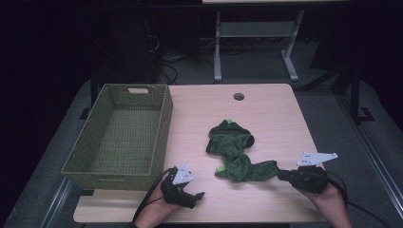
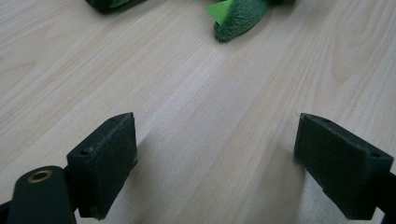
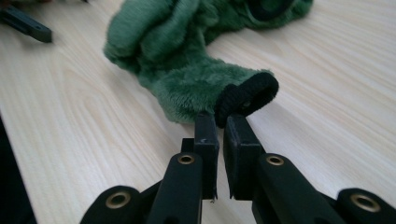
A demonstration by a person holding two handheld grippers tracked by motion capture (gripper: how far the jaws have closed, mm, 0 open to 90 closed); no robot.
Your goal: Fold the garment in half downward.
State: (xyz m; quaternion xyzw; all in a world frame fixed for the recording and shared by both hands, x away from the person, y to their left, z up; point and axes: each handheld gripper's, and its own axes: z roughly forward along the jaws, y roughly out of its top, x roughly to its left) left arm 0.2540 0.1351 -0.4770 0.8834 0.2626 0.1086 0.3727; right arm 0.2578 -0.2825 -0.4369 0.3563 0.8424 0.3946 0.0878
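Note:
A fuzzy dark green garment (image 1: 233, 152) with small bright green tabs lies crumpled at the middle of the wooden table (image 1: 266, 114). One sleeve-like end stretches toward the right and ends in a black cuff (image 3: 247, 98). My right gripper (image 1: 281, 175) (image 3: 220, 122) is shut on that cuff, pinching it just above the tabletop. My left gripper (image 1: 189, 186) (image 2: 215, 163) rests low near the table's front edge, jaws wide open with bare wood between them. Ahead of the left gripper is the garment's near end with a green tab (image 2: 238, 16).
A green woven basket (image 1: 161, 128) stands on the table's left side, close to my left gripper. A round cable hole (image 1: 238, 96) sits near the far edge. Beyond the table are a dark floor and a grey desk frame (image 1: 256, 42).

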